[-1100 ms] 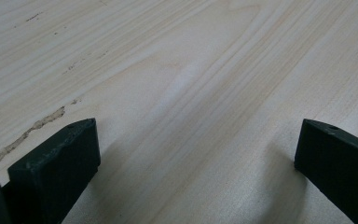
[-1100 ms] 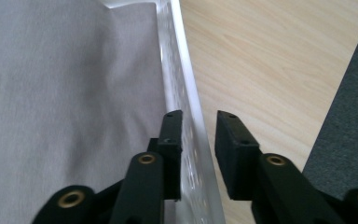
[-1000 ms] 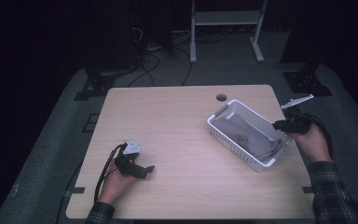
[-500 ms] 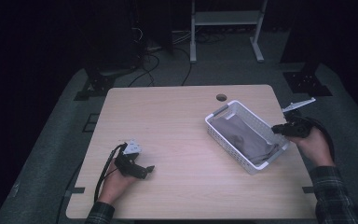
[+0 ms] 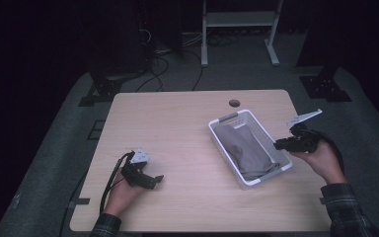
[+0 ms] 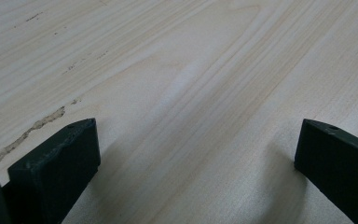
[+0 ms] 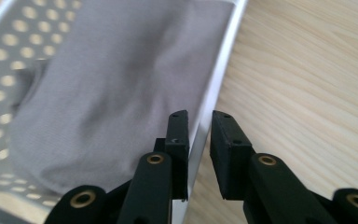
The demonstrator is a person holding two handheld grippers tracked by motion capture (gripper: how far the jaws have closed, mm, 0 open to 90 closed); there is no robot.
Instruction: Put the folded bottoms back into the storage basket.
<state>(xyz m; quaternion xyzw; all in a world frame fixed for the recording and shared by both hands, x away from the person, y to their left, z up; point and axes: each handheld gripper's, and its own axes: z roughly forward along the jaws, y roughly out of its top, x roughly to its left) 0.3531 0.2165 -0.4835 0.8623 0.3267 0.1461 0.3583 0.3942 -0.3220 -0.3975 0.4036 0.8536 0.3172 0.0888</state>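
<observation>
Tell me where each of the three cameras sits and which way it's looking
High view: above the person's side, facing forward and down on the table; both forearms, left gripper, right gripper.
Left gripper view: on that gripper, facing bare tabletop; two jaws apart.
Right gripper view: facing the basket rim between its jaws.
Shared: basket and grey cloth.

Grey cloth (image 7: pixel 102 93) hiding most of the white basket (image 7: pixel 214 88) floor, basket cut off at frame edges
</observation>
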